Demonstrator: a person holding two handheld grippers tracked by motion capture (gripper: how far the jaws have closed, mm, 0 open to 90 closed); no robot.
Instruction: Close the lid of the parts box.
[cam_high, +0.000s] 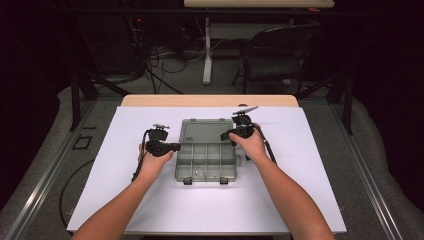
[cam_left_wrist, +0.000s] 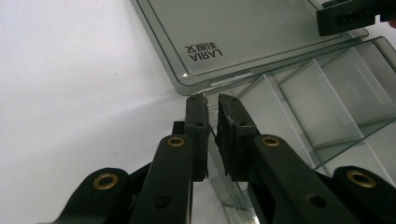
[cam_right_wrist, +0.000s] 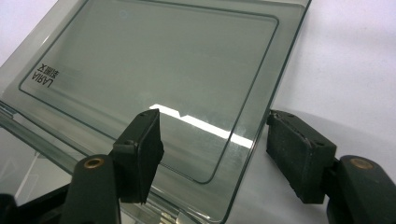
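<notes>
Already the clear compartment box (cam_high: 205, 162) sits open near the middle of the white table (cam_high: 125, 195), its lid (cam_high: 204, 131) folded back flat on the far side.

At the left, the left gripper (cam_high: 172, 147) is at the box's left wall. In the left gripper view its fingers (cam_left_wrist: 196, 135) are drawn nearly together on the thin clear edge of the tray (cam_left_wrist: 327, 102), just beside the hinge line where the lid with its printed label (cam_left_wrist: 203, 50) begins; they look pinched on that wall, steadying the box.

In the middle, the dividers form two rows of compartments. Most look bare; a small pale thing lies in one near compartment, too small to make out.

At the right, the right gripper (cam_high: 231, 134) hangs over the lid's right edge. In the right gripper view its fingers (cam_right_wrist: 140, 154) stand wide apart, one over the lid panel (cam_right_wrist: 154, 70) and the other over the white surface outside it; the pads press on nothing, so it holds nothing.

By my reading, the opening is done: lid fully back and let go. What is left, filling, emptying or closing, has not begun, and the held left wall suggests more handling is meant.
</notes>
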